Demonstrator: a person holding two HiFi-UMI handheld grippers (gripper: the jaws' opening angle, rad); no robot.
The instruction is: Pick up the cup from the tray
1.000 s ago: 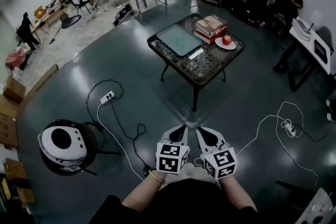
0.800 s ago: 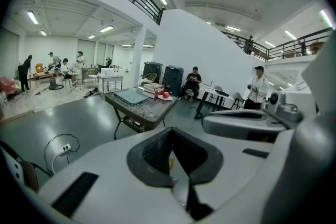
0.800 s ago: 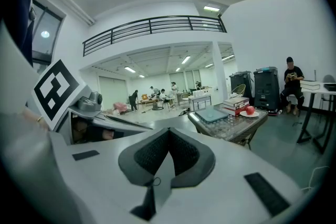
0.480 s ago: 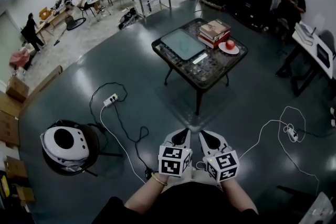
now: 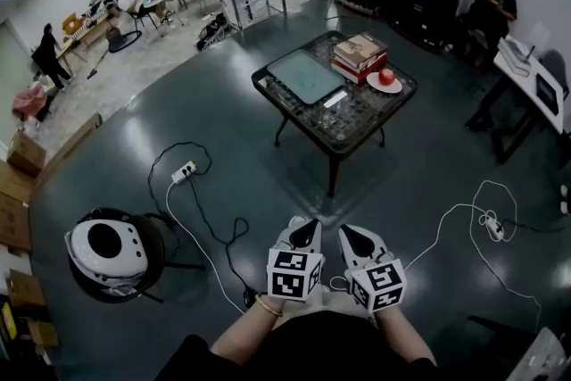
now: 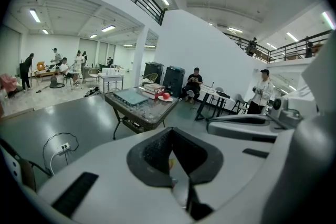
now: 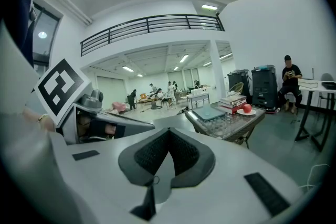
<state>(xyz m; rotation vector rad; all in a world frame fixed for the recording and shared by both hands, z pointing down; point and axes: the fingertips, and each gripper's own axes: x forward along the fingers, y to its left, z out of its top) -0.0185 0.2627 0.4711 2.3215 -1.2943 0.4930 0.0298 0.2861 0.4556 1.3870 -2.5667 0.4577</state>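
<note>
Both tools are pressed together with nothing between the jaws: the left hand-held gripper (image 5: 302, 229) and the right hand-held gripper (image 5: 351, 235) hang side by side over the floor (image 5: 223, 147), well apart from the bench (image 5: 357, 116). On that bench lies the flat greenish tray (image 5: 306, 74), beside a stack of books (image 5: 359, 51) and a red apple (image 5: 386, 76) on a plate (image 5: 399, 86). No cup can be made out on the tray from this far off, so its material is unknown. An empty cup is probably light and stiff, perhaps smooth-walled and breakable; pinching one wall at the rim, or spanning the body, looks safest.
</note>
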